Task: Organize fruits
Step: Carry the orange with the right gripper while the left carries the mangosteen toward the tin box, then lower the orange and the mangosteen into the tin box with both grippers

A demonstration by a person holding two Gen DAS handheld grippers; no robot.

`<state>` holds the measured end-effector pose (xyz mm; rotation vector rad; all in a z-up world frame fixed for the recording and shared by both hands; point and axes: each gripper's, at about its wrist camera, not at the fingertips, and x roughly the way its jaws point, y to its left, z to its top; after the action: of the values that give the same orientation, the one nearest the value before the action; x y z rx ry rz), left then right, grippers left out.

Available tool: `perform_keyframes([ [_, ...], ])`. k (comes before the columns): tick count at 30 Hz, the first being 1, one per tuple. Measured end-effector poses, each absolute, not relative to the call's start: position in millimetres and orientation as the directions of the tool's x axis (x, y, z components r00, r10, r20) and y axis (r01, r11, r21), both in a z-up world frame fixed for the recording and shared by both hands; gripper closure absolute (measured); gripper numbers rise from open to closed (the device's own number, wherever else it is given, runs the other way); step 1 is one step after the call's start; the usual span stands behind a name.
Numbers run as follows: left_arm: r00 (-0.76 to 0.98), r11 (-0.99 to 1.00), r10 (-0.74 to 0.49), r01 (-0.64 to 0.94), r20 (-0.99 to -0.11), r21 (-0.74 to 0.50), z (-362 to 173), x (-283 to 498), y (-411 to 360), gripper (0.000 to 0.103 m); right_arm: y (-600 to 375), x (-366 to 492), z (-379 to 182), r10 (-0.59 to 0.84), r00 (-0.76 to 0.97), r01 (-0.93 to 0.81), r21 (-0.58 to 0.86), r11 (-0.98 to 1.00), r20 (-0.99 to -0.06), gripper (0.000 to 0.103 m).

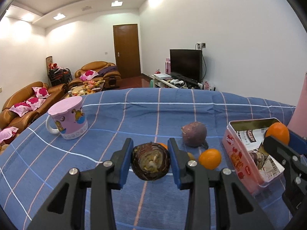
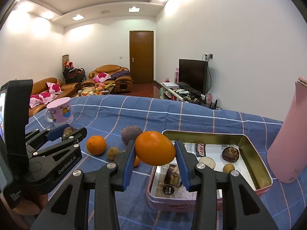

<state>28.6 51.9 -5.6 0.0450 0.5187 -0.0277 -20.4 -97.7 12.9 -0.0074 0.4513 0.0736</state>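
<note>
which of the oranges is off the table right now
The orange clamped in the right gripper, held above the near left corner of the pink tin. The other orange lies loose on the blue checked cloth, beside the purple fruit.

Both tongs share one build: matte black plastic arms with triangular cut-outs, round silver screws at the pivots, and blue pads lining the inner faces of the fingers. The left tongs [image 2: 73, 134] carry white "GenRobot.AI" lettering along one arm and a black housing with a small lit screen; the right tongs [image 2: 154, 153] look alike.
</note>
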Motion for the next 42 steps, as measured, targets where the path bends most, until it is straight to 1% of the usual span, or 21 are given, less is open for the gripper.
perform_keyframes([
  [9,0.880,0.999,-0.014,0.032,-0.475,0.030,-4,20,46,0.064,-93,-31,12,0.093,0.903,-0.112,-0.020,0.994,-0.419,0.060],
  [16,0.883,0.999,-0.022,0.035,-0.469,0.019,-3,16,34,0.064,-100,-38,14,0.088,0.911,-0.111,-0.033,0.993,-0.403,0.060],
  [22,0.882,0.999,-0.035,0.049,-0.470,0.017,-2,14,22,0.064,-112,-41,15,0.068,0.916,-0.088,-0.033,0.996,-0.395,0.060],
  [37,0.895,0.995,-0.088,0.104,-0.437,0.012,1,4,-18,0.064,-146,-44,19,0.014,0.925,-0.033,-0.044,0.999,-0.379,0.060],
  [42,0.906,0.991,-0.105,0.129,-0.409,0.030,4,1,-39,0.064,-161,-43,19,-0.015,0.926,-0.004,-0.049,0.999,-0.378,0.060],
])
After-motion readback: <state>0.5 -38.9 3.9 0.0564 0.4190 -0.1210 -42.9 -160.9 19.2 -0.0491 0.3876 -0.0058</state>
